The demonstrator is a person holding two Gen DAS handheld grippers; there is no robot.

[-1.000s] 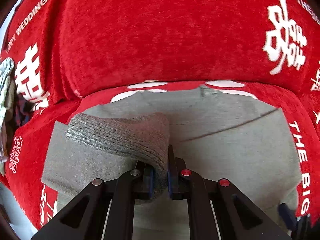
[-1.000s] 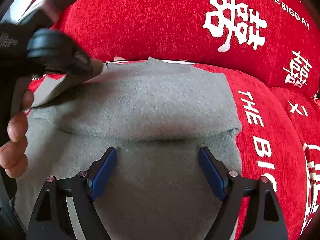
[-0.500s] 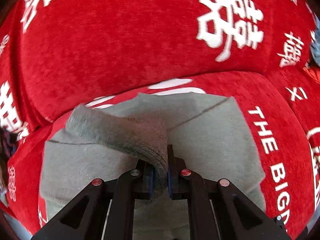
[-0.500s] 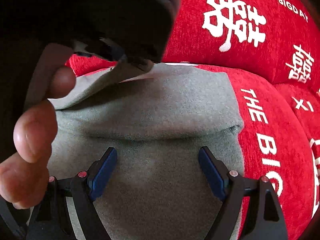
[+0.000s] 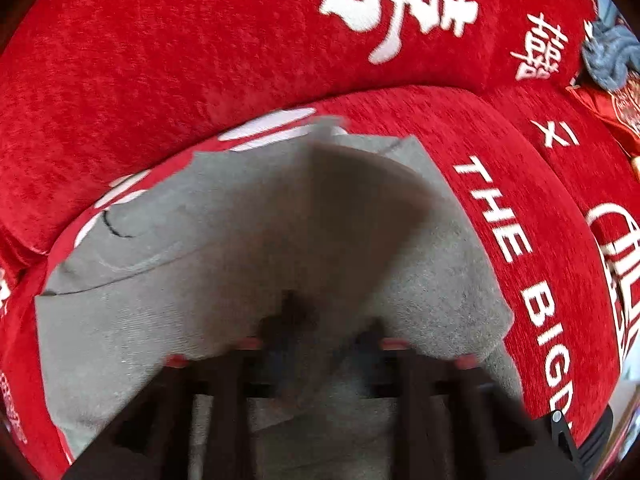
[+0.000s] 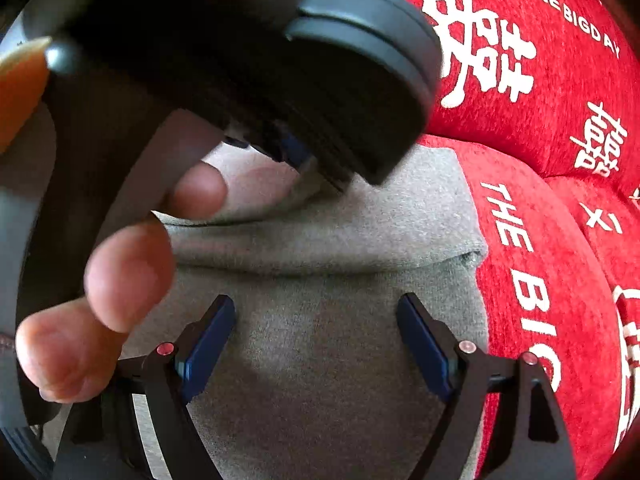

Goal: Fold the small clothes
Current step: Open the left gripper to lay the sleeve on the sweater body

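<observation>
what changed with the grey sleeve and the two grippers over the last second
The left gripper carried the grey sleeve across the grey garment toward the right side, and its jaws have just been opening, with the cloth still between them. In the right wrist view the left hand now fills the left side. The right gripper stayed open and in place, and the red sofa cover is unchanged.

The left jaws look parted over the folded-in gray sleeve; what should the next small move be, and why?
Probably lift the left gripper clear of the gray garment. Its jaws have just been opening and, as far as the blur shows, no longer pinch the sleeve, which drapes across the body. The right gripper hovers open over the lower part, ready for the next fold.
</observation>
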